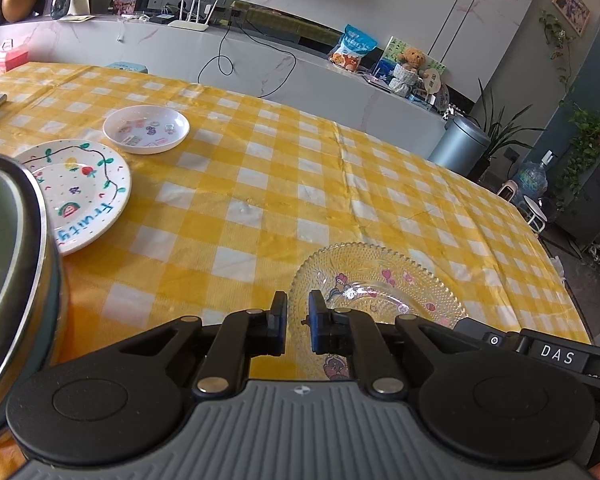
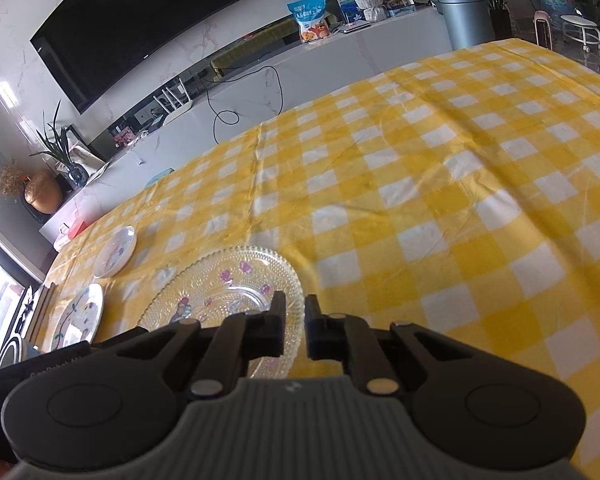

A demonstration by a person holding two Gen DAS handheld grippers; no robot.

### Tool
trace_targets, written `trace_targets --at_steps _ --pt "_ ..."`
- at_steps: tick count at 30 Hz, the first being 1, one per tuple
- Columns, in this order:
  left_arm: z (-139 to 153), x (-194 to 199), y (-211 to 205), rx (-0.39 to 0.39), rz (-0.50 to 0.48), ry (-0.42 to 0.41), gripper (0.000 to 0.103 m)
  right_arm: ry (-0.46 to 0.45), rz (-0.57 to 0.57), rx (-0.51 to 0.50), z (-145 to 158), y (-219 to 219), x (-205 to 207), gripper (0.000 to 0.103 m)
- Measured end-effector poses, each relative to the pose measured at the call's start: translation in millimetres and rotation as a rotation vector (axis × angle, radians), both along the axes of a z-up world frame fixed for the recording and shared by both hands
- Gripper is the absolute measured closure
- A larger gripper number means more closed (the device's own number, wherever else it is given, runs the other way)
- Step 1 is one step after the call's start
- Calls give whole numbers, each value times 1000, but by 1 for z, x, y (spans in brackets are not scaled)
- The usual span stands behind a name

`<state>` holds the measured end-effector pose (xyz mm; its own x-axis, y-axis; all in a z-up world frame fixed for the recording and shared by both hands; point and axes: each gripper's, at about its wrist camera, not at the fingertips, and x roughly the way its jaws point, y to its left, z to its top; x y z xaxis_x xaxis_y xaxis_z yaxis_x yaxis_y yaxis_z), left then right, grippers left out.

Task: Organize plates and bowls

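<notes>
Going for the clear glass plate first, I reckon, since both my grippers are parked right at it. It lies flat on the yellow checked tablecloth, and that's my landmark for everything else: the white "fruity" plate is well off to its left, the small white dish beyond that one, further back. A metal-rimmed pot or bowl sits at the far left edge, mostly cut off, so can't say much about it.

My left gripper hangs low over the plate's near-left rim, fingers narrow with a small gap, nothing between them. My right gripper sits over the near-right rim, same story: slim gap, holding nothing, tilted forward and down.

Tip to self: that beaded glass edge looks slippery and thin against the cloth. I'd widen one set of fingers, slide one finger under the rim, pinch the edge firmly, then lift level.
</notes>
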<state>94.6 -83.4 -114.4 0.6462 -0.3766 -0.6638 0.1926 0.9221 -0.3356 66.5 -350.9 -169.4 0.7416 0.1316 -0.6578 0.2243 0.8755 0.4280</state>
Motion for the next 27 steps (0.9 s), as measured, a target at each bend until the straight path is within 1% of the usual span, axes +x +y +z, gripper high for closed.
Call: trace_targets --at_steps 7,12,18,23,27 --pt "4 -26 14 7 -13 11 92 9 8 15 4 10 -29 96" --pt "1 -35 24 10 1 25 92 20 27 8 3 21 -43 96" --pt "-5 -41 30 12 5 33 92 37 39 9 -3 28 -51 96" --pt "-12 -42 32 13 1 45 92 45 40 -15 -5 32 -52 96" --pt "-15 -43 33 16 -2 51 92 61 39 -15 -9 33 -53 96"
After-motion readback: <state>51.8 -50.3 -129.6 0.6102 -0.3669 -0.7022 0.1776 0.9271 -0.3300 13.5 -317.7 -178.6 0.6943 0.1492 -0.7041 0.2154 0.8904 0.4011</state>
